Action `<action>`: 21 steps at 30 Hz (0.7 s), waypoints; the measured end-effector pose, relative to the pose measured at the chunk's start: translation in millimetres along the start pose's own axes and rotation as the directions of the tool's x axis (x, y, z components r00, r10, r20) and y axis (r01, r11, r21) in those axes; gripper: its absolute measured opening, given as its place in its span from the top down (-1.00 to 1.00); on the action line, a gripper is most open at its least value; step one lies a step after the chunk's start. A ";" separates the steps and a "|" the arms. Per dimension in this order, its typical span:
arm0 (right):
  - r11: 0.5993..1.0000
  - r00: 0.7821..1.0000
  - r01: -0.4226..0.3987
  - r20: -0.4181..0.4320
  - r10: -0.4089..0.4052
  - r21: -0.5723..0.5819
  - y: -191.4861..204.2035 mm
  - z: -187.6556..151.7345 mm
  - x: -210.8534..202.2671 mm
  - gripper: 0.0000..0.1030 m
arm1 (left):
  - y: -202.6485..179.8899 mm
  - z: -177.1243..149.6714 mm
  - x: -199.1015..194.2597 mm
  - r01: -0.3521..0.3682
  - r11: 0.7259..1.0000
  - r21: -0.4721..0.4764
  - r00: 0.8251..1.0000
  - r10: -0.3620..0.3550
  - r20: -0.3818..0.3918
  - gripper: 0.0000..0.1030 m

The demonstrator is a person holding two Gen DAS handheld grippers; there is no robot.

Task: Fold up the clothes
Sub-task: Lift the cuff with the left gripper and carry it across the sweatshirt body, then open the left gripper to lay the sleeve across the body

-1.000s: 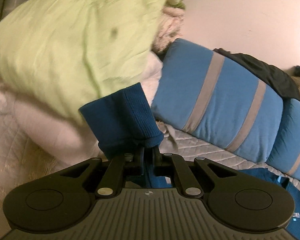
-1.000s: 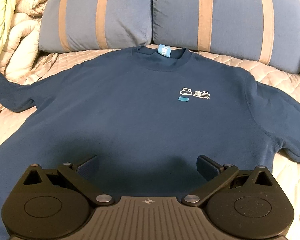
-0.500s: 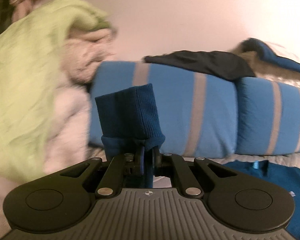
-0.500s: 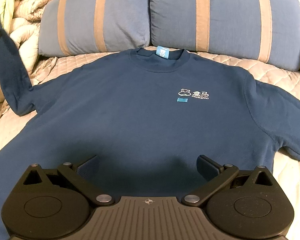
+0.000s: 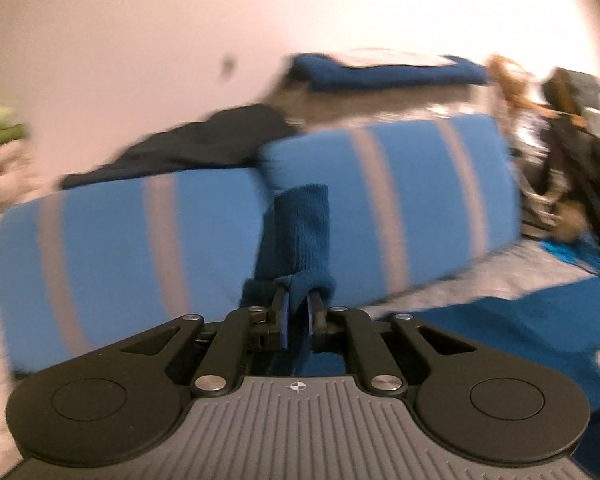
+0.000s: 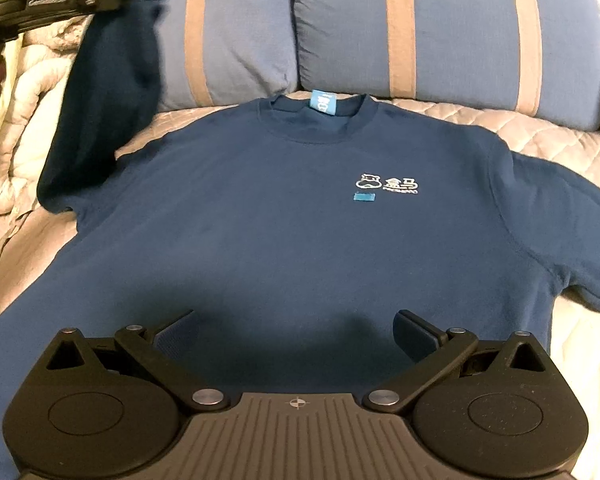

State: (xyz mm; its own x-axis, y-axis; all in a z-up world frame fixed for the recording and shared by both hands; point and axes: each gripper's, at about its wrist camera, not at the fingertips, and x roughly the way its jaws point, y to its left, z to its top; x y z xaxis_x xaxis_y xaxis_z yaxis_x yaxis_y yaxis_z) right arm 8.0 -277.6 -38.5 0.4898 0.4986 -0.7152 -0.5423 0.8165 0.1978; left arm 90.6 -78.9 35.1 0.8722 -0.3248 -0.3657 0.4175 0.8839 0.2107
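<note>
So you have one navy sweatshirt (image 6: 300,248) spread front-up on the quilted bed (image 6: 540,140), collar toward the far side, just in front of two blue striped pillows (image 6: 452,28). Your right gripper (image 6: 296,330) hangs over the near hem with its jaws spread wide and nothing between them. Your left gripper (image 5: 298,316) has the ribbed cuff (image 5: 302,232) of the left sleeve (image 6: 108,92) between its pads; the jaws have just been opening a little, a narrow gap shows beside the cloth, and the cuff stands up past the fingertips. From the right wrist view that sleeve is lifted up at the far left, while the other sleeve (image 6: 572,232) lies flat at the right.
</note>
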 end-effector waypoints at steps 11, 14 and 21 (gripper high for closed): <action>1.000 1.000 0.005 0.016 -0.005 0.025 -3.7 -1.2 -2.5 -1.00 | 3.3 -46.3 -25.1 0.112 0.987 -0.112 0.977 -0.130 -0.171 -0.18; 0.999 1.000 -0.020 0.012 0.019 0.039 -7.5 -0.4 -1.7 -1.00 | 19.5 -68.5 -49.1 0.096 0.981 -0.170 0.971 -0.130 -0.203 -0.19; 0.980 0.983 -0.182 0.013 0.182 0.081 -24.7 4.3 -4.6 -0.99 | 17.3 -120.2 -87.7 0.043 0.963 -0.266 0.960 -0.114 -0.255 -0.19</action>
State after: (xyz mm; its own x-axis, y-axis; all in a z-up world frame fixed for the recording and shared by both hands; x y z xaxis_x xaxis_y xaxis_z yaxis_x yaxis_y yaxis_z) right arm 22.0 -298.9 -37.2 0.3919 0.6427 -0.6583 -0.5655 0.7327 0.3787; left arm -9.3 5.3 -38.2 0.7249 -0.3264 -0.6066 0.3721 0.9266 -0.0539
